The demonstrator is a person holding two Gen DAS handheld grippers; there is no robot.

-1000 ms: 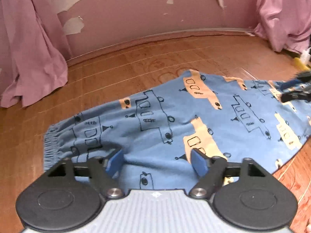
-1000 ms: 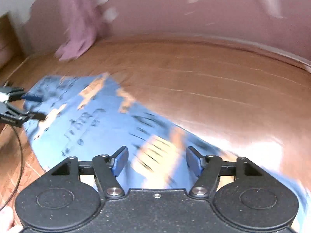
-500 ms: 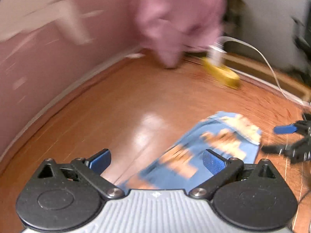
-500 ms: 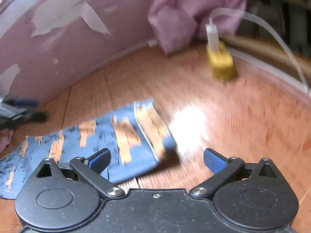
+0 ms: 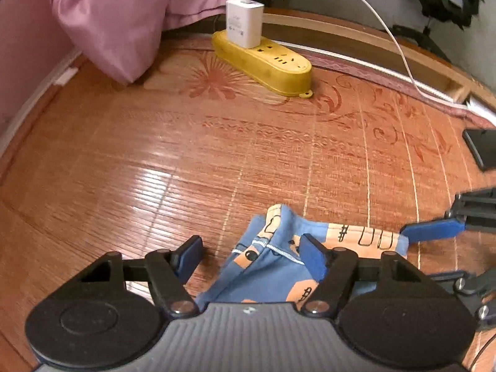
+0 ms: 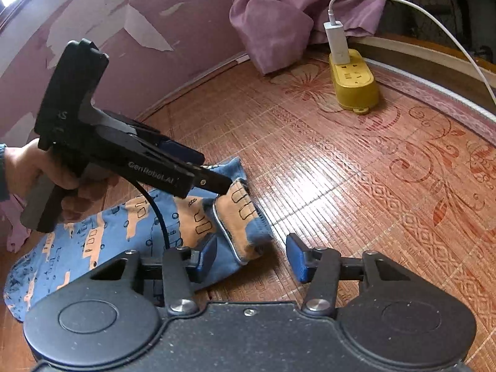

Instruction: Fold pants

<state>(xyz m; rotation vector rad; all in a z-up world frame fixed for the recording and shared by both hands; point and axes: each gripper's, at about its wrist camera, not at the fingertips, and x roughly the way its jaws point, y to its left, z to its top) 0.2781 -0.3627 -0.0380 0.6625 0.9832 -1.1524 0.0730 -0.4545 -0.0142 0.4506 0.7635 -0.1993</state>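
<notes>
The pants (image 6: pixel 130 232), blue with orange printed vehicles, lie flat on a woven bamboo mat (image 5: pixel 279 155), and the leg ends point toward a yellow power strip (image 5: pixel 263 62) farther along the mat. Both tongs sit at those hems. The left tongs (image 5: pixel 251 255) stand apart, with the hem between and just ahead of the pads; the right tongs (image 6: pixel 251 255) are also apart, with one pad over the cloth edge and the other over bare mat. Neither has closed on fabric.

The main risk is an uneven pinch. The hem nearest the right tongs is curled and turned over, showing its stitched edge, so closing there may catch only the upper layer or a single leg, and the fold would then drag crooked. The right tongs straddle the cloth's edge, so they could close on very little fabric and slip off when lifted. The charger cable (image 6: pixel 434 15) and the power strip lie well apart from the pants, so snagging looks unlikely.
</notes>
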